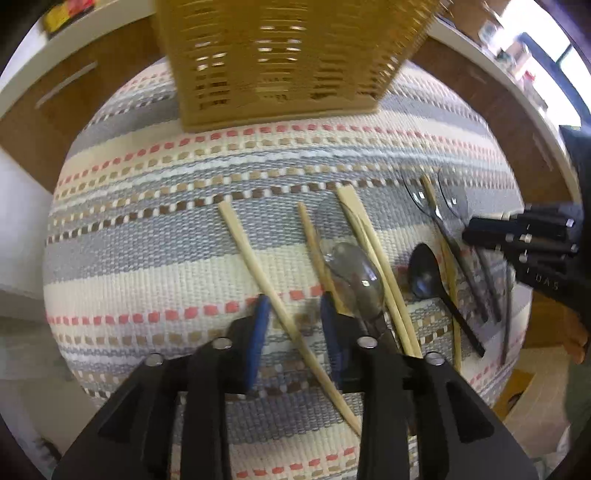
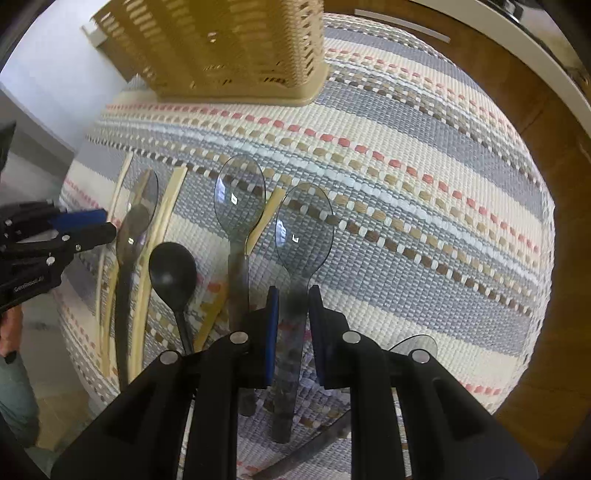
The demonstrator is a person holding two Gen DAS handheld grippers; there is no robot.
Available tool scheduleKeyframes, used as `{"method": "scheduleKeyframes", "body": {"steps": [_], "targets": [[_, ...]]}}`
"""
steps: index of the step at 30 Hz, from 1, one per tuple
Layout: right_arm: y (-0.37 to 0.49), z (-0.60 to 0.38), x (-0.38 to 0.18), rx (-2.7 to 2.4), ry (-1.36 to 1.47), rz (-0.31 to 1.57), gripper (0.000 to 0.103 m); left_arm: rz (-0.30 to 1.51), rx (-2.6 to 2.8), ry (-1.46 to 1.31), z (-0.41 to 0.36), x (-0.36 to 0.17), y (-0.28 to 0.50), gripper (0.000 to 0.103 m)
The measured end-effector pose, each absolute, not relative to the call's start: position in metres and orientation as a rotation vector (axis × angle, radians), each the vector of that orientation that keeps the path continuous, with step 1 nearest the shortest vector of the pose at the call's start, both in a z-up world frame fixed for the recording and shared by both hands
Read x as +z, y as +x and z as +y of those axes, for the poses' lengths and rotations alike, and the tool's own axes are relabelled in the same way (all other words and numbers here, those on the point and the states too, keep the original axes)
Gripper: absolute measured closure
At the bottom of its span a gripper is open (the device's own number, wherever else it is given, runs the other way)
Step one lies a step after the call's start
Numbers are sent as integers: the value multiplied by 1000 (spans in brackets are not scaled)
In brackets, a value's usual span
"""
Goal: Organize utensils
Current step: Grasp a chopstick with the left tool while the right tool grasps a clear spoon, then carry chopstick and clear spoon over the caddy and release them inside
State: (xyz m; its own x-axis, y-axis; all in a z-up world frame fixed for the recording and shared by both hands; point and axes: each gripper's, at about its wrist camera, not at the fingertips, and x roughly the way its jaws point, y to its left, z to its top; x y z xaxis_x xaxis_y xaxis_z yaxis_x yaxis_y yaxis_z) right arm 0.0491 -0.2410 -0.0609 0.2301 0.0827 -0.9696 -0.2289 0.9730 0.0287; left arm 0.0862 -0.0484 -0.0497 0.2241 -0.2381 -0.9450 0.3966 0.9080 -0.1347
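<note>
While utensils lie loose on the striped mat [image 1: 155,258], I work both grippers toward the wicker basket [image 1: 280,62].

My right gripper [image 2: 291,306] pinches a clear spoon [image 2: 304,225] by its handle, bowl pointing away toward the basket, long axis along the fingers for lifting. My left gripper [image 1: 295,314] stands partly open, straddling a chopstick [image 1: 280,314] lying diagonally, not yet pinched.

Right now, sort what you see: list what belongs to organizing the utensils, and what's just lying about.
Belongs to the job:
clear spoons
black spoon
chopsticks
wicker basket

Just lying about:
striped mat
wooden table
yellow item on the white ledge
</note>
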Motion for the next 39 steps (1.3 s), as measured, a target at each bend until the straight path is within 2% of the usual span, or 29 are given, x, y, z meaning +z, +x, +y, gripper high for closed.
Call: {"method": "scheduleKeyframes", "body": {"steps": [2, 4, 11, 17, 20, 30, 35, 39], "targets": [[50, -236, -63, 215, -124, 1321, 92, 1260, -420, 213, -60, -49, 82, 74], [51, -235, -63, 226, -105, 1315, 93, 1237, -369, 282, -65, -49, 80, 92], [40, -240, -55, 250, -68, 1279, 93, 1216, -388, 232, -47, -45, 76, 100], [25, -258, -18, 296, -28, 1181, 93, 1150, -404, 171, -27, -27, 61, 100], [18, -262, 5, 327, -11, 1109, 93, 1061, -443, 102, -19, -5, 55, 100], [15, -249, 109, 387, 33, 795, 93, 599, -519, -88, 8, 111, 47, 100], [45, -242, 143, 359, 76, 658, 93, 432, -490, -171, 11, 151, 68, 100], [77, -236, 151, 268, 35, 588, 93, 369, -461, -201, 7, 159, 95, 100]]}}
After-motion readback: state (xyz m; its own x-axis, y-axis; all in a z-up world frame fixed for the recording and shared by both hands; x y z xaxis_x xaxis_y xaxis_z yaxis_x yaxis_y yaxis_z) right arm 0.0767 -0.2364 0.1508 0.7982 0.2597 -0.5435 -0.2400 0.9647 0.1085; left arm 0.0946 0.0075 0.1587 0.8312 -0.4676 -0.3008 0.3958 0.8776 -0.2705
